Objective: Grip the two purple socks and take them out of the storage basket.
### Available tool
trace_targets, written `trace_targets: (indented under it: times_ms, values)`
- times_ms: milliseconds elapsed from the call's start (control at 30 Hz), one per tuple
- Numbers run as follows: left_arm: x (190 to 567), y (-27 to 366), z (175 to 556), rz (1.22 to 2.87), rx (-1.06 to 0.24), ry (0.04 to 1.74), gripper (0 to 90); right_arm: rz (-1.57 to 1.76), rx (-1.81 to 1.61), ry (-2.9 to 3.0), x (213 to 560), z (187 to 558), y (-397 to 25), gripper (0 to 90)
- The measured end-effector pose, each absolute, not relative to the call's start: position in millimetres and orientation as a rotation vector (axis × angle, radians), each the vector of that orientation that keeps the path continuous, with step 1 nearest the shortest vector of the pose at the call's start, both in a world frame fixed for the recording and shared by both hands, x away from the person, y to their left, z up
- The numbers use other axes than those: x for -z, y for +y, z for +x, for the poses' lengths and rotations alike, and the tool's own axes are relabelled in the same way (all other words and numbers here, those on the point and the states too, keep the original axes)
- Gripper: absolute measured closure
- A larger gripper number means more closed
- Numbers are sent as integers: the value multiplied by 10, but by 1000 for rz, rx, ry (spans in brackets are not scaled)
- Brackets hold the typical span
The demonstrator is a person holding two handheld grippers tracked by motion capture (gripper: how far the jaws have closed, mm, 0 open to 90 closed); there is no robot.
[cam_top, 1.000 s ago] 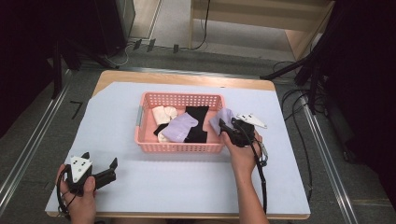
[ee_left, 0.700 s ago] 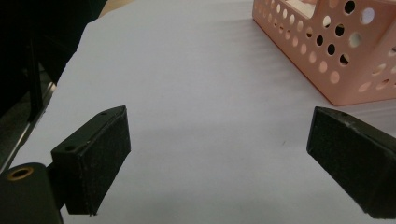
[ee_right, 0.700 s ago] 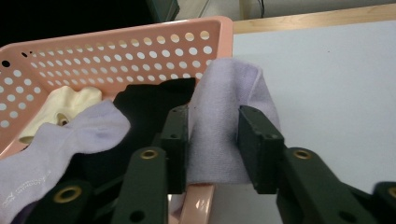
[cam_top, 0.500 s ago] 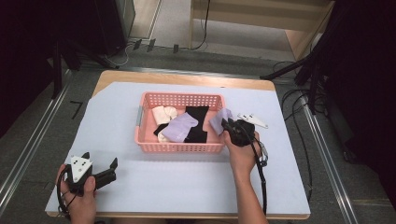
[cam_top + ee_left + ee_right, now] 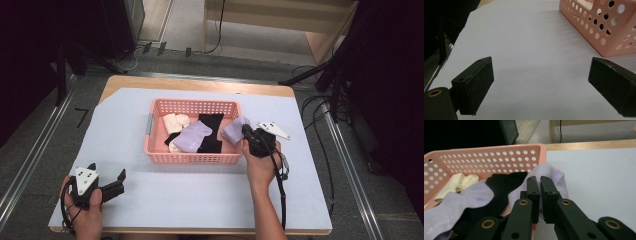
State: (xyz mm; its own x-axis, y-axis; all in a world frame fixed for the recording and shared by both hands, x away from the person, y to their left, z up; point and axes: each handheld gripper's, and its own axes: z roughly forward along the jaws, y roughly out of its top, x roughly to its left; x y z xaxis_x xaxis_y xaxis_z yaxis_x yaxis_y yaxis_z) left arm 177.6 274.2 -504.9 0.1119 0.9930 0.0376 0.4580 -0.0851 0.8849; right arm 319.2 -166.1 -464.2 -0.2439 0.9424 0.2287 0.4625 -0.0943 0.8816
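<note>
A pink perforated basket (image 5: pixel 192 103) sits mid-table and holds several socks: a cream one (image 5: pixel 175 122), a black one (image 5: pixel 210 131) and a lavender one (image 5: pixel 192 136). A second lavender sock (image 5: pixel 234 129) hangs over the basket's right rim. My right gripper (image 5: pixel 246 132) is shut on it. In the right gripper view the jaws (image 5: pixel 539 180) pinch a fold of this sock (image 5: pixel 554 173) just above the basket wall (image 5: pixel 486 157). My left gripper (image 5: pixel 120 182) rests at the near left, open, with nothing in it. In the left gripper view its jaws (image 5: pixel 541 82) stand wide over bare sheet, with the basket corner (image 5: pixel 599 27) ahead at the right.
A white sheet (image 5: pixel 200 190) covers the table, and a strip of wood (image 5: pixel 200 82) shows along the far edge. Cables (image 5: pixel 320 107) lie on the floor at the right. Metal rails (image 5: pixel 30 160) run along both sides of the table.
The right gripper has shifted slightly to the right with the lavender sock still pinched. The left gripper has stayed where it was.
</note>
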Motion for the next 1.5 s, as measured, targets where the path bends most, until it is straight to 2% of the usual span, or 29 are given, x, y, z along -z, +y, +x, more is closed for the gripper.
trace_targets:
  times_ms: [567, 900, 1233, 1500]
  values:
    - [5053, 2750, 1775, 1641, -911, 1434, 70, 1326, -1476, 1574, 4192, 3028, -1663, 874]
    - [5055, 2746, 1778, 1639, -917, 1432, 70, 1298, -1505, 1458, 4003, 2949, -1853, 874]
    - [5053, 2744, 1776, 1641, -914, 1434, 70, 1323, -1493, 1341, 3937, 2860, -2205, 874]
    - [5052, 2742, 1771, 1645, -917, 1433, 70, 1390, -1411, 1319, 4137, 2817, -2485, 874]
